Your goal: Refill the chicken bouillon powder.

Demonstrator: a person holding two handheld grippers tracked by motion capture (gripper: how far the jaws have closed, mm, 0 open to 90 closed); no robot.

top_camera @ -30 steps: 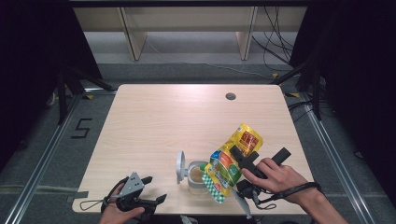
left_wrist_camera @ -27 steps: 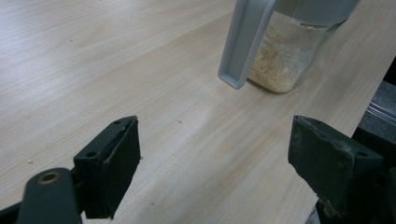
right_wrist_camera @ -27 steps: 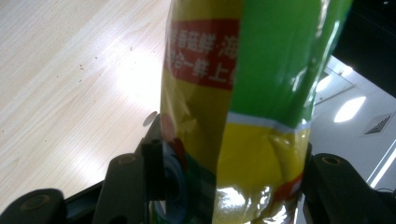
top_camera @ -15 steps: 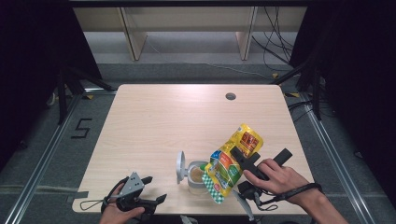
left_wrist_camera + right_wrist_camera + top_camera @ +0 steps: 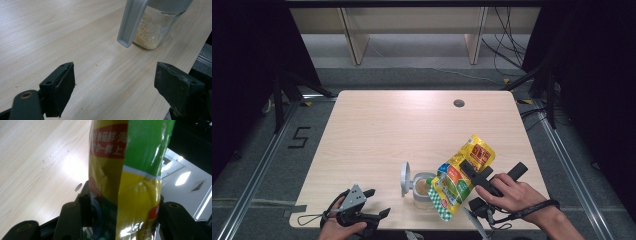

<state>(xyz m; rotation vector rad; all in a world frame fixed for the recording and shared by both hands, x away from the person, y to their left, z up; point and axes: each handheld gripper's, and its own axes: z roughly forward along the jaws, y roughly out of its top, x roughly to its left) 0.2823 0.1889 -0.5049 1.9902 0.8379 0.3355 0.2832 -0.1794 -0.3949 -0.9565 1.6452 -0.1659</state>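
Observation:
A yellow and green printed bag [image 5: 458,179] hangs tilted near the table's front edge, its lower end over a clear glass jar [image 5: 422,192]. My right gripper [image 5: 472,172] is shut on the bag's middle, and in the right gripper view the bag [image 5: 130,165] stands pinched between the black jaws [image 5: 122,217]. The jar [image 5: 152,35] holds beige granules, and its grey flip lid [image 5: 131,22] is swung open to the side. My left gripper [image 5: 379,202] rests at the front left, open and holding nothing [image 5: 117,87], and it points toward the jar.
The light wooden table [image 5: 402,130] has a round cable hole [image 5: 458,103] at the back right. Wooden shelving legs [image 5: 354,40] and loose cables [image 5: 507,50] lie beyond the far edge. A "5" [image 5: 298,137] is marked on the floor at the left.

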